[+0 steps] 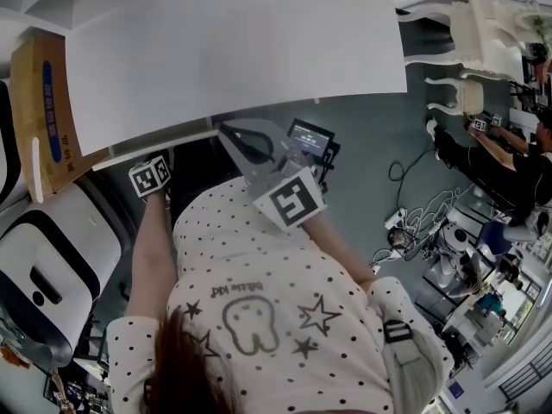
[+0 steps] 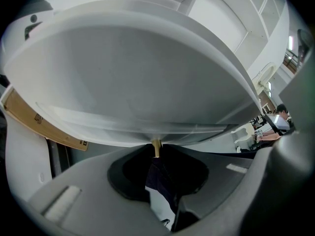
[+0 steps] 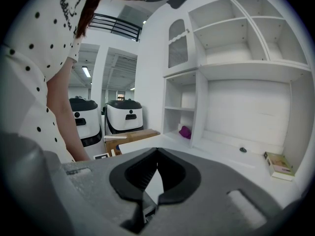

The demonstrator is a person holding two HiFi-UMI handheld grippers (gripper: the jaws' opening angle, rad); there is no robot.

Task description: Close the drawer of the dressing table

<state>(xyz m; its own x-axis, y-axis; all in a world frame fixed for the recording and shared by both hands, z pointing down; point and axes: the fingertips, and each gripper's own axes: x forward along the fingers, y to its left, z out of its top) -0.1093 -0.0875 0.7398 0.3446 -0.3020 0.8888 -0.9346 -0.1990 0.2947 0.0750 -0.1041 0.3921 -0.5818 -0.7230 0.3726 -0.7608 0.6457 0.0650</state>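
Note:
The white dressing table fills the top of the head view. A narrow white strip, the drawer front, runs under its near edge. In the left gripper view the drawer front is seen from below, with a small brass knob on it. My left gripper has its two tips closed against that knob. In the head view only its marker cube shows; the jaws are hidden under the table edge. My right gripper hangs in front of the person's chest by the table edge, shut and empty, its tips meeting.
A cardboard box leans at the table's left end, with white machines below it. White chairs, floor cables and another person are at the right. White shelves rise behind the table, with a book on its top.

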